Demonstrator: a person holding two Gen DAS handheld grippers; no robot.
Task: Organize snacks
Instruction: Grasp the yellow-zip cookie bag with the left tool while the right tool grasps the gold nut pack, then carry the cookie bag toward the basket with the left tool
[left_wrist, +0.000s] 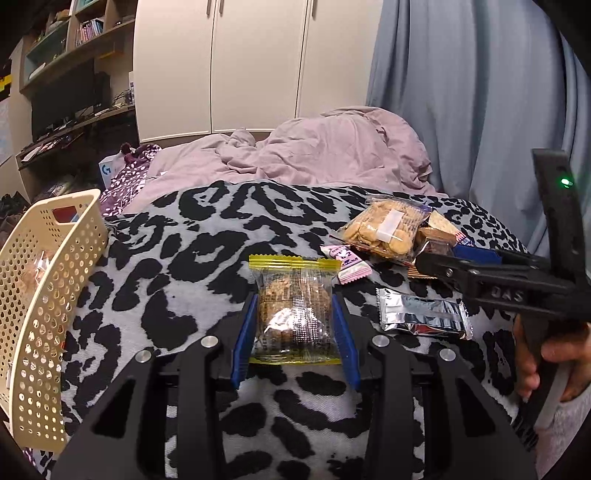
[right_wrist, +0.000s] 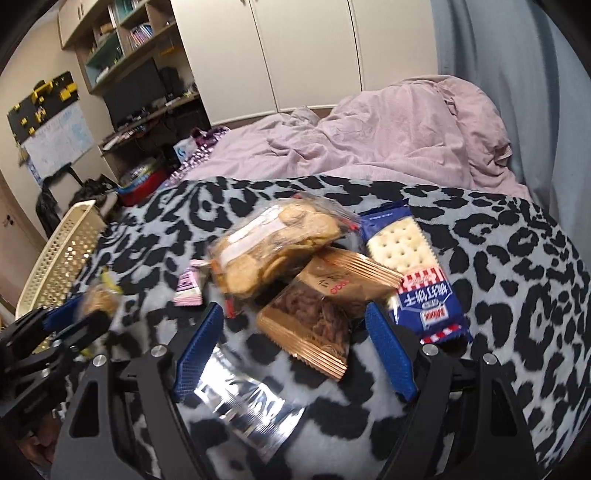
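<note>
A: On the far left we record a cream perforated basket (left_wrist: 48, 295), tilted, at the edge of the leopard-print blanket (left_wrist: 177, 258). Something pale lies inside it; we cannot identify it through the holes.

B: Next, the left gripper (left_wrist: 295, 332). We find its blue pads closed against both sides of a clear yellow-edged snack packet (left_wrist: 293, 314), held above the blanket, just right of the basket.

A: Agreed. Right of that, a small pink-and-white sweet wrapper (left_wrist: 347, 264), then a silver foil packet (left_wrist: 424, 314) lying flat.

B: Behind them, we note a clear bag of round biscuits (right_wrist: 273, 251) resting on two copper-coloured packets (right_wrist: 314, 317), with a blue cracker pack (right_wrist: 413, 273) touching their right side.

A: The right gripper (right_wrist: 291, 354)?

B: Its jaws stand wide, one pad on each side of the nearer copper packet, touching neither face that we can see. The foil packet lies beneath its left finger.

A: A hand (left_wrist: 546, 362) grips its handle at the far right.
</note>
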